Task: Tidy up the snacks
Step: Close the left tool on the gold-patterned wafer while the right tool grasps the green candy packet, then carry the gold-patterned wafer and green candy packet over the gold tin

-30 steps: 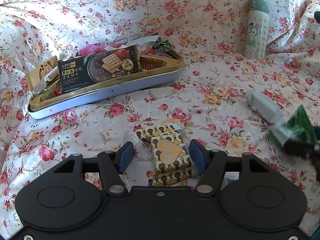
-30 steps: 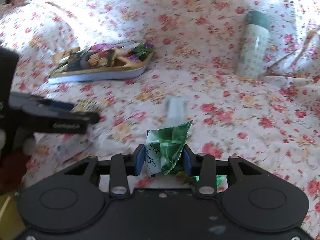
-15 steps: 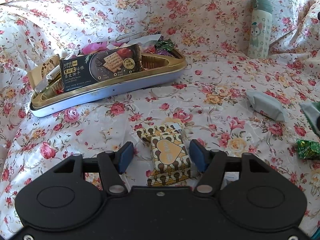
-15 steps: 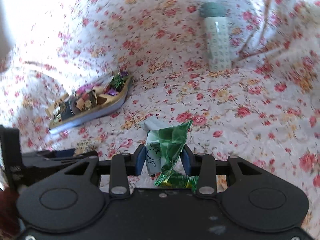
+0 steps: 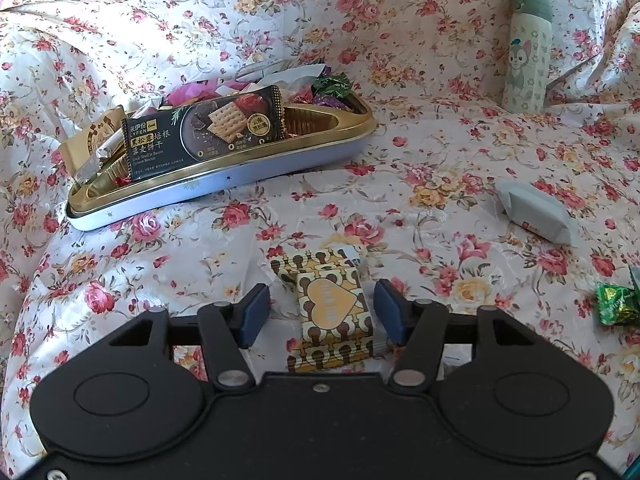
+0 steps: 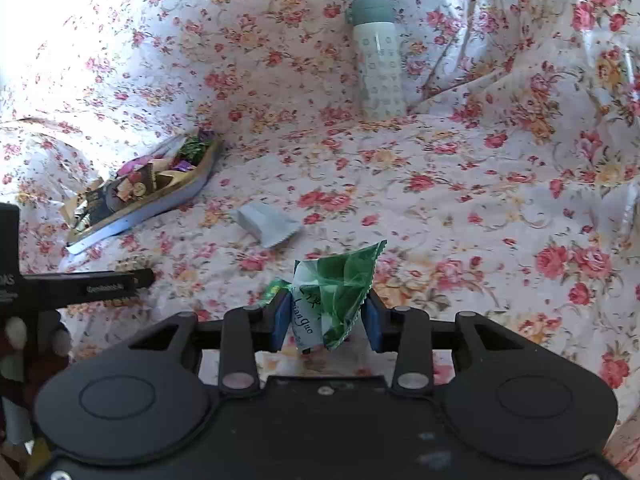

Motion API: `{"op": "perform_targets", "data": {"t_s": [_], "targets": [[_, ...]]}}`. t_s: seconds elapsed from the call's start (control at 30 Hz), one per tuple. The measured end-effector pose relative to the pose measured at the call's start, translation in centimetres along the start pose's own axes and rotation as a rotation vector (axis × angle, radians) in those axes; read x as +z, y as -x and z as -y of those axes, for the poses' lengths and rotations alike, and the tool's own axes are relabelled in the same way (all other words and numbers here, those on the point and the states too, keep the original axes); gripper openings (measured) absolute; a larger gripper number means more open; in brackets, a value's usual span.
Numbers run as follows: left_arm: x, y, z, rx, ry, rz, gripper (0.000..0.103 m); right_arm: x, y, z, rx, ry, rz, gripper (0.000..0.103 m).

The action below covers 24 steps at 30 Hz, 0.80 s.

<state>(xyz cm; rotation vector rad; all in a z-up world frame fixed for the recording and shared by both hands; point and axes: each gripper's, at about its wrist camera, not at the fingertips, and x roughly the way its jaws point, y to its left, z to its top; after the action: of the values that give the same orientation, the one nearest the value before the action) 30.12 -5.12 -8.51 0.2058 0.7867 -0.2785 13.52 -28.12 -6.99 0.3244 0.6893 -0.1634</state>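
A gold-rimmed snack tray (image 5: 224, 184) at ten o'clock on the floral bedspread (image 5: 440, 152) already holds a black cracker packet (image 5: 204, 132) and assorted sweets. The left claw (image 5: 320, 314) is closing around a yellow heart-print biscuit pack (image 5: 330, 308), pads not yet touching. The right claw (image 6: 326, 318) pinches a green-and-white snack wrapper (image 6: 334, 292). A grey pouch (image 5: 534, 212) at two o'clock and a green foil candy (image 5: 616, 304) at three remain loose: sorting looks roughly half done.
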Motion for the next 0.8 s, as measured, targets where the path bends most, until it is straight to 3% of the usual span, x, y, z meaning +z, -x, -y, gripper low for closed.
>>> {"op": "perform_targets", "data": {"t_s": [0.1, 0.17, 0.23, 0.4, 0.57, 0.8], "targets": [[0.1, 0.1, 0.5, 0.005, -0.012, -0.004, 0.056, 0.1, -0.1, 0.6, -0.002, -0.010, -0.001, 0.040], [0.2, 0.2, 1.0, 0.000, -0.030, -0.005, 0.045, 0.1, -0.1, 0.9, -0.009, -0.010, 0.001, 0.040], [0.2, 0.3, 1.6, 0.010, -0.058, -0.002, 0.042, 0.2, -0.1, 1.1, -0.011, -0.013, -0.001, 0.040], [-0.3, 0.8, 2.5, 0.042, -0.115, 0.025, 0.041, -0.3, -0.8, 1.5, -0.021, -0.016, -0.025, 0.040], [0.3, 1.7, 1.6, 0.042, -0.057, 0.023, 0.040, -0.7, -0.9, 1.0, -0.036, 0.040, -0.022, 0.040], [1.0, 6.0, 1.0, 0.038, 0.018, 0.049, 0.040, -0.7, -0.9, 1.0, -0.039, 0.052, -0.020, 0.040]]}}
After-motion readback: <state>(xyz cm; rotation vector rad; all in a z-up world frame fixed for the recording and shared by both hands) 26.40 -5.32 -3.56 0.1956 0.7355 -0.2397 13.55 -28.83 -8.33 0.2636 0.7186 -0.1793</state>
